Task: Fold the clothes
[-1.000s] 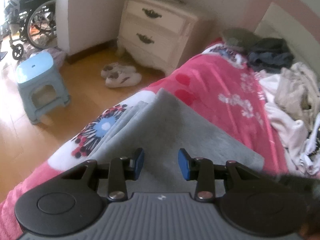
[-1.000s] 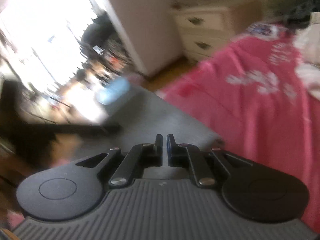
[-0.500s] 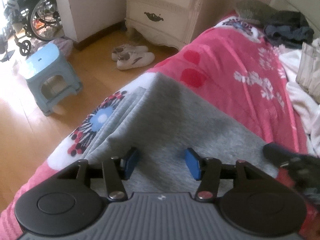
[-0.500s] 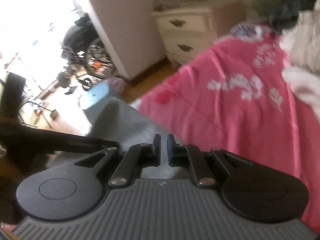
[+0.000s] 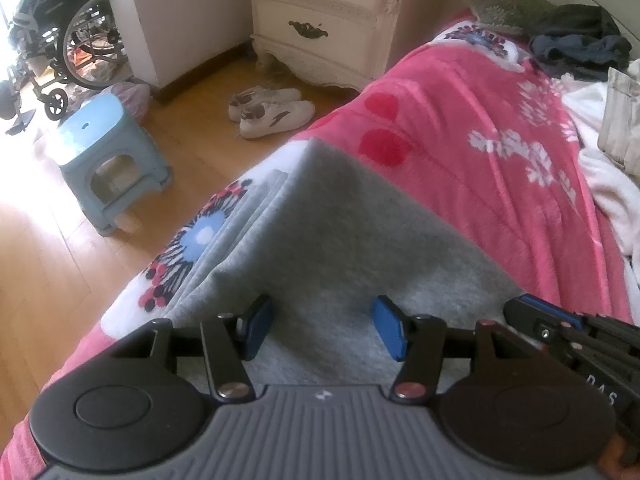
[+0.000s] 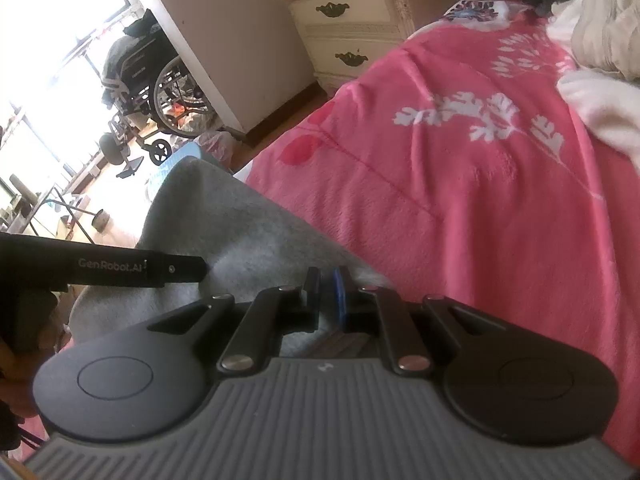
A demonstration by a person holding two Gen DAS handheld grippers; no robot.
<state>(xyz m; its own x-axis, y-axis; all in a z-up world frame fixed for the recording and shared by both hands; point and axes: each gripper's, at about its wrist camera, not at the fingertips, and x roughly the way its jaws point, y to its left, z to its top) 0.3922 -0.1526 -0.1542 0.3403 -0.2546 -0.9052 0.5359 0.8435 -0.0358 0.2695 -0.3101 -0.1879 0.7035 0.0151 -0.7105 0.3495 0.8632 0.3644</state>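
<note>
With the grey garment [image 5: 320, 240] folded flat at the bed's [image 5: 460, 128] edge, the left gripper [image 5: 323, 332] hovers over it, jaws opening and empty, the right gripper [image 6: 327, 296] clenched on nothing visible, so smoothing or another fold likely follows.

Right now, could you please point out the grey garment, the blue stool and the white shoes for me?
grey garment [image 5: 340, 240]: left wrist view, middle of its flat top layer.
blue stool [image 5: 94, 128]: left wrist view, centre of its seat.
white shoes [image 5: 276, 114]: left wrist view, side of the nearer shoe.
</note>
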